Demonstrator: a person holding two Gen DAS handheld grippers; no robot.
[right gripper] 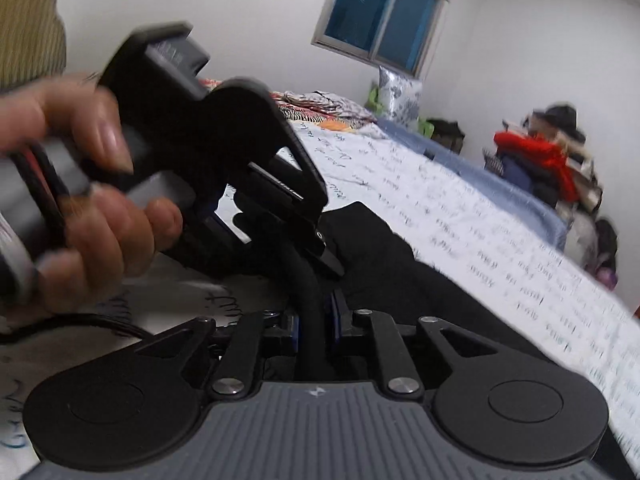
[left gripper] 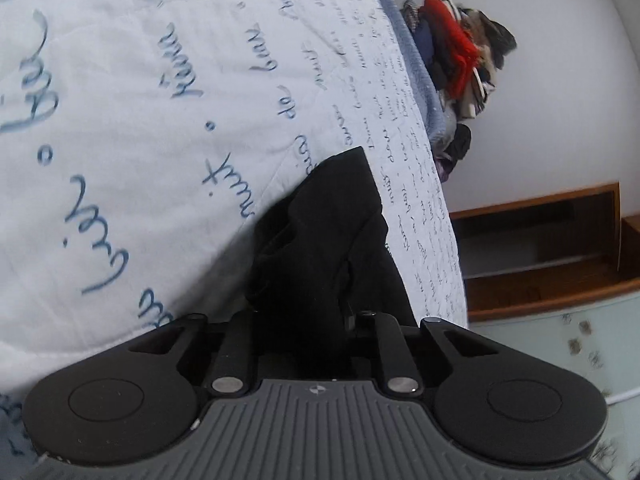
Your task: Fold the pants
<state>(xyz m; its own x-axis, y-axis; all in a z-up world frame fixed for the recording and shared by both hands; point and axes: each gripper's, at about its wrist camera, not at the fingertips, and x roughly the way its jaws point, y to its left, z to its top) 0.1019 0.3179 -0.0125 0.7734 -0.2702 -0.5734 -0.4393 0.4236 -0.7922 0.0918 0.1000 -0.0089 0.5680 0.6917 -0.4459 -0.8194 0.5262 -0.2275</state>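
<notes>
The black pants [left gripper: 324,236] lie bunched on a white bedspread with blue handwriting [left gripper: 140,100]. In the left wrist view the cloth runs from the bed straight into my left gripper [left gripper: 308,320], which is shut on it; its fingertips are buried in the fabric. In the right wrist view my right gripper [right gripper: 312,320] is shut on a rolled edge of the pants [right gripper: 400,276], blue pads pressed against the cloth. The other gripper [right gripper: 224,168], held by a hand [right gripper: 92,184], hovers just above and left of it, tips at the pants.
A pile of clothes with a red garment [left gripper: 456,48] stands beyond the bed's far edge; it also shows in the right wrist view [right gripper: 548,160]. A wooden shelf [left gripper: 540,248] sits against the white wall. A window [right gripper: 384,20] and pillows [right gripper: 396,96] are at the head.
</notes>
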